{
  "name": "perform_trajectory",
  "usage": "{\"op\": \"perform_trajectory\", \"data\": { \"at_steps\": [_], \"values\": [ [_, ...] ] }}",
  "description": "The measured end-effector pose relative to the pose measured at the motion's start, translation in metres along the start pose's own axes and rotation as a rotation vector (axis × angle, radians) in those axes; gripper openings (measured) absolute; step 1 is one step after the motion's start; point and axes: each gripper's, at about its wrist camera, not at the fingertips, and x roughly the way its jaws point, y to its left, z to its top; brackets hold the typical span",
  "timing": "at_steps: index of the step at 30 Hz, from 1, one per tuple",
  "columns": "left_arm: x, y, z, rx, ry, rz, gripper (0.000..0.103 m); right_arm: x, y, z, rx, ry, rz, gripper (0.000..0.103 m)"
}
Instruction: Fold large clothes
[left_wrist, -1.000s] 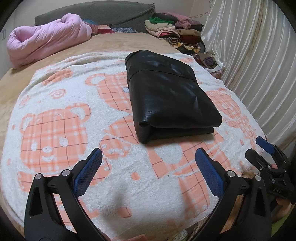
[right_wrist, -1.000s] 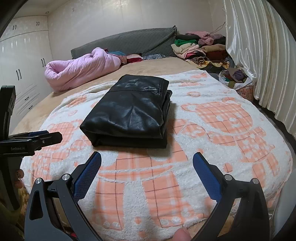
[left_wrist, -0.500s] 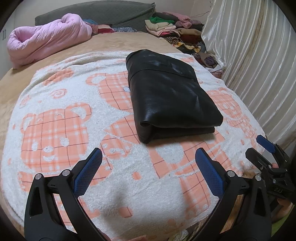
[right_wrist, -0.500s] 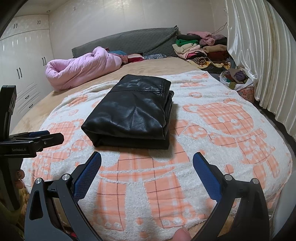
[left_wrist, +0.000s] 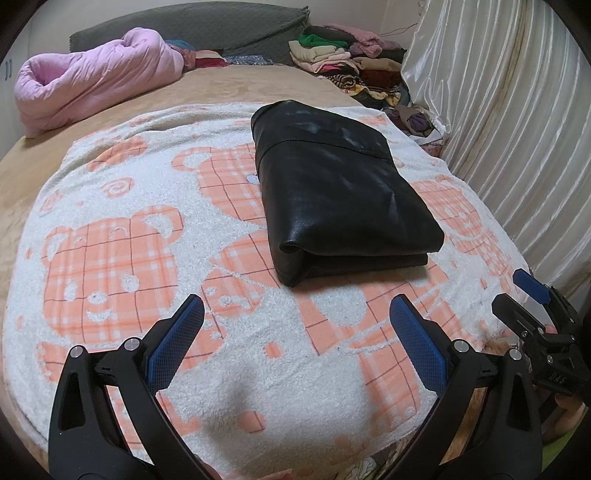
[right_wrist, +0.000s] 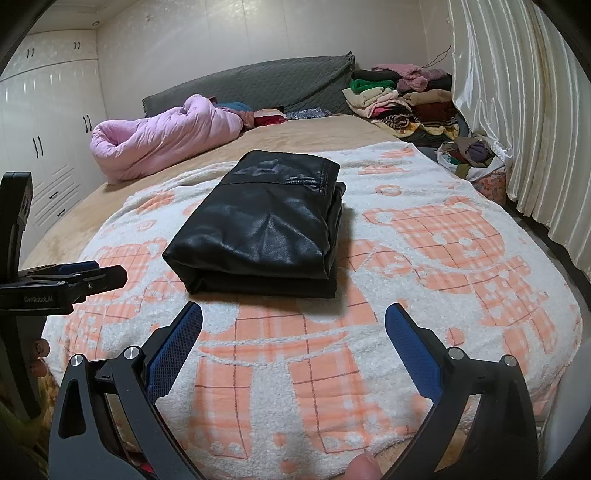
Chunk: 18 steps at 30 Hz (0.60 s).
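A black leather garment (left_wrist: 340, 195) lies folded into a thick rectangle on a white and orange bear blanket (left_wrist: 122, 236); it also shows in the right wrist view (right_wrist: 262, 229). My left gripper (left_wrist: 297, 325) is open and empty, held over the blanket short of the garment's near folded edge. My right gripper (right_wrist: 293, 328) is open and empty, also short of the near edge. Each gripper appears in the other's view: the right one (left_wrist: 532, 306) at the right edge, the left one (right_wrist: 85, 277) at the left edge.
A rolled pink quilt (right_wrist: 162, 136) lies at the far left of the bed. A grey headboard cushion (right_wrist: 258, 85) and piled clothes (right_wrist: 399, 99) stand at the back. Cream curtains (right_wrist: 517, 110) hang on the right. White wardrobes (right_wrist: 48, 122) stand on the left.
Both grippers have drifted back slightly from the garment and stay open. The folded garment has not moved.
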Motion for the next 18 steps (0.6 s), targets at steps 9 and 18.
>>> {"op": "perform_trajectory", "data": {
  "at_steps": [9, 18],
  "values": [
    [0.0, 0.0017, 0.0001, -0.001, 0.006, -0.002, 0.094, -0.0014, 0.0012, 0.0008, 0.0, 0.001, 0.0, 0.099],
    [0.0, 0.0012, 0.0, -0.001, 0.006, -0.001, 0.094, -0.0012, 0.0019, 0.0, 0.0, 0.008, 0.006, 0.099]
  ]
}}
